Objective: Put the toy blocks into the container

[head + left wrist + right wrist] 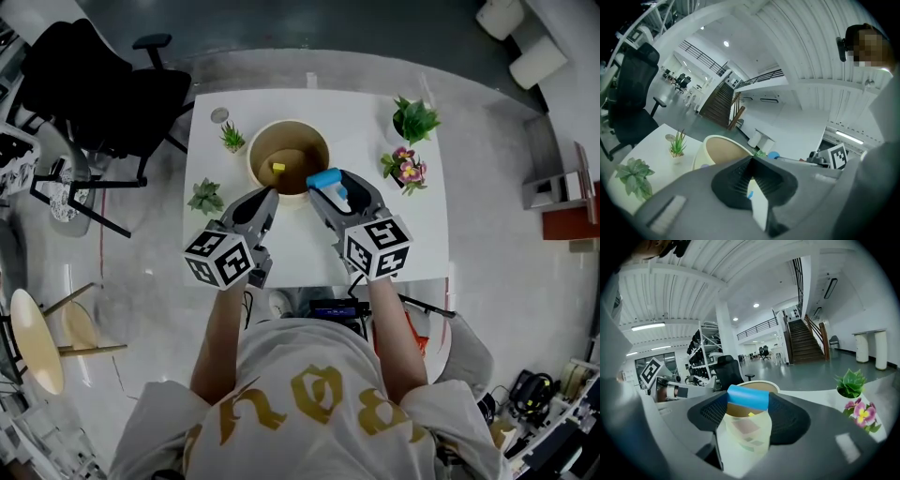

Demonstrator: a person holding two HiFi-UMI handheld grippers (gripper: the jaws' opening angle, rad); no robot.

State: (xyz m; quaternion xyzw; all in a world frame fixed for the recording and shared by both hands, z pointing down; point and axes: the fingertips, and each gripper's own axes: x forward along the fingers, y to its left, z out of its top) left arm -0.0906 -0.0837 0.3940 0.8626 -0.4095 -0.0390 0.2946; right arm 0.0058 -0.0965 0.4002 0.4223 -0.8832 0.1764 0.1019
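A: How far along is this?

B: One yellow block [278, 168] already lies inside the container [289, 122], near the middle of its tan floor. A blue block [323, 178] is on its way: the right gripper [325, 186] has its fingers [708, 413] clenched on it, one on each side.

A: Where is that blue block exactly?

B: At the container's rim, about 4 o'clock from its centre in the head view. The right gripper view shows it in the air with the container's mouth just beyond it. I judge it is not yet over the opening.

A: And the left gripper [270, 194]?

B: It sits at the container's 7 o'clock, just outside the rim. Its fingers [733, 183] are pressed together at the tips with nothing between them, so it carries no block.

A: What is left to do?

B: Carry the blue block forward toward 10 o'clock until it is over the opening, then release it. No loose block shows on the bench [356, 112]; only small potted plants stand on it, at 9 to 10 o'clock and at 2 to 3 o'clock from the container. The grippers and arms hide the near strip of the bench, so I cannot say whether more blocks wait there
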